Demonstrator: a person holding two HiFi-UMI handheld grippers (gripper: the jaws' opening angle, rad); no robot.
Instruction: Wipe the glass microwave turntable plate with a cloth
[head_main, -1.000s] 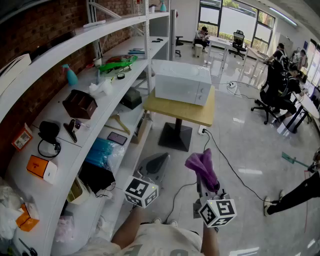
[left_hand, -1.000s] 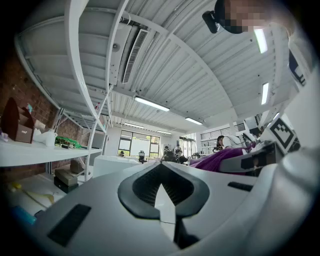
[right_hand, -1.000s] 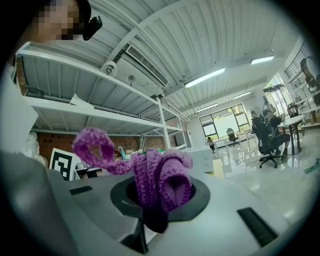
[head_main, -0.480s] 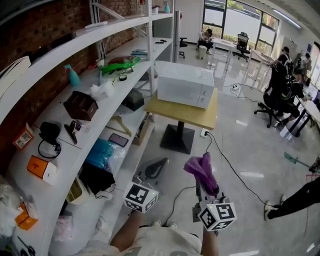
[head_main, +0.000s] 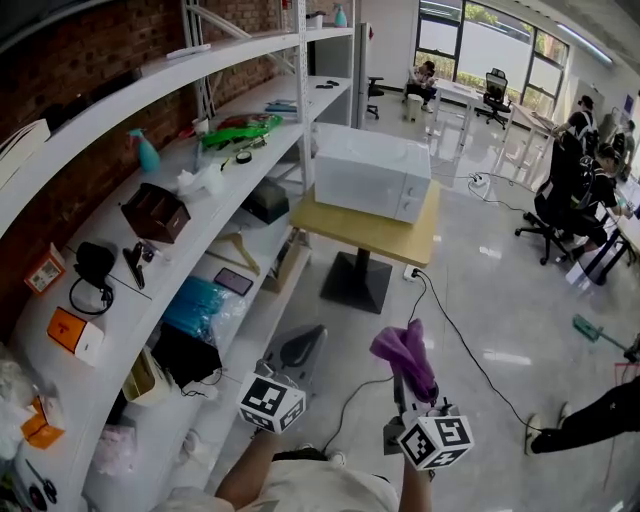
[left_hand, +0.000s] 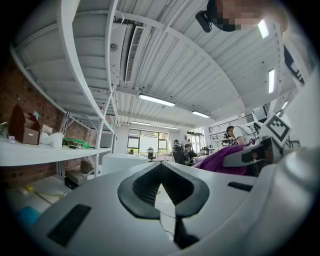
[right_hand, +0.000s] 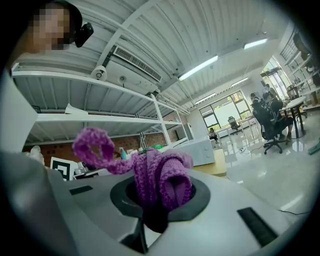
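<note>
While the person stands out on the floor, a long white shelf (head_main: 200, 215) full of small things runs down the left side.

The left gripper (head_main: 300, 350) is low down, just right of the shelf. Its tongs are pressed together, with nothing in them (left_hand: 160, 172).

Past it, in the middle, a white microwave (head_main: 372, 183) sits on a wooden table (head_main: 400, 238). It is well away from both grippers. The glass plate cannot be seen anywhere. My guess is that it is inside the microwave, whose door looks closed.

To the right, the right gripper (head_main: 412, 385) points up. Its tongs pinch a purple cloth (head_main: 405, 350), and a bunch of it sticks up above them (right_hand: 150, 170).

No wiping can start from here. The step now looks like walking over to the microwave. To do it well, the right gripper should hold its pinch tight so the cloth does not slip out. The loose end should hang clear of the table edge. The left gripper has nothing in it, so it is the one to open the door and steady the plate. Glass can slide and break, so go slow.
</note>
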